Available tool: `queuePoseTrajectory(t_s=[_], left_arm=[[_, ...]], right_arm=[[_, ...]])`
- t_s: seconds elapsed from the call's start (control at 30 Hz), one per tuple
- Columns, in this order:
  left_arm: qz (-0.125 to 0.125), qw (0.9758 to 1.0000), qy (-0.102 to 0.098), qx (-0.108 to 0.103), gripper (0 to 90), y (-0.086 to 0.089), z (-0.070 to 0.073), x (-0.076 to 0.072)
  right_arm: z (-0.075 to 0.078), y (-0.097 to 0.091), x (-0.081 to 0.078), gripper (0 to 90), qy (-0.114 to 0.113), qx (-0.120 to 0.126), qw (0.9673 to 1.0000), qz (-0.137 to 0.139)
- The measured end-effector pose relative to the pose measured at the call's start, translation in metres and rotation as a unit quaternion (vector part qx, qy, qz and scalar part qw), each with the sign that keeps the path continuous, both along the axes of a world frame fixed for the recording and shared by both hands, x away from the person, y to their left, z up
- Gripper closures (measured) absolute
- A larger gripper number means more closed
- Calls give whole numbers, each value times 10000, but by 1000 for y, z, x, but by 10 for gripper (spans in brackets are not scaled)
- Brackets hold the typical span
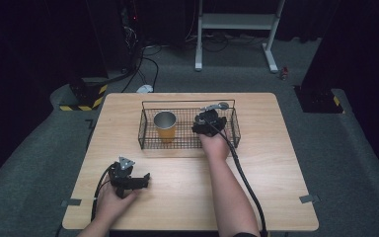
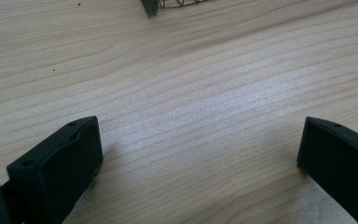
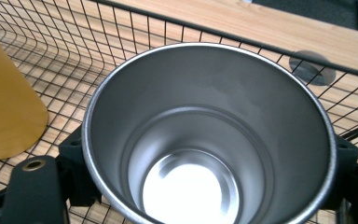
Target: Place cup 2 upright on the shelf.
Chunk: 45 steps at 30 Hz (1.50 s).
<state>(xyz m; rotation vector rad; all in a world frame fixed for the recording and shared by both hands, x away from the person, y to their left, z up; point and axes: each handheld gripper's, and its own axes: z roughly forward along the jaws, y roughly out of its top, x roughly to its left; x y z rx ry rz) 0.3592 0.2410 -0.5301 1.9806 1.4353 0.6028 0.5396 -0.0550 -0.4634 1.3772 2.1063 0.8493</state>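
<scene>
**Steel cup held over the basket**

The right tongs [image 1: 208, 121], at the centre of the high view, grip a steel cup [image 3: 209, 135] inside the wire basket [image 1: 148, 140]. In the right gripper view the cup sits in the middle of the frame, mouth up, with 1 black jaw pressed to each side of its wall just under the rim. An orange cup [image 1: 165, 127] stands in the left part of the basket; at the left edge of the right gripper view it is near the steel cup but apart from it.

The step in hand looks like setting the steel cup down in the basket beside the orange one. To do it well, keep the cup upright, lower it straight until its base meets the mesh, keep clear of the orange cup and the basket wall, and only then ease the jaws apart.

The left tongs [image 1: 128, 180] rest at the lower left of the bench [image 1: 256, 168], jaws spread wide, holding nothing, with bare wood between them.
</scene>
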Motion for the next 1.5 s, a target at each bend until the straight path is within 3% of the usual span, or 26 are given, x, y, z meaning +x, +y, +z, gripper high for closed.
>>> queuePoseTrajectory(t_s=[0.37,0.5,0.93,1.17,1.5], left_arm=[[-6,10000,-2,7,3,0,0,0],[-4,10000,0,0,3,0,0,0],[1,10000,1,-4,2,0,0,0],[1,10000,2,-6,3,0,0,0],[13,10000,3,-27,2,0,0,0]], right_arm=[[-1,-2,3,184,261,186,9995,-32],[-5,-3,3,182,487,215,9986,29],[-5,-7,2,172,618,117,9979,124],[-5,-5,0,117,562,91,9983,87],[2,-8,-6,97,278,188,9994,65]])
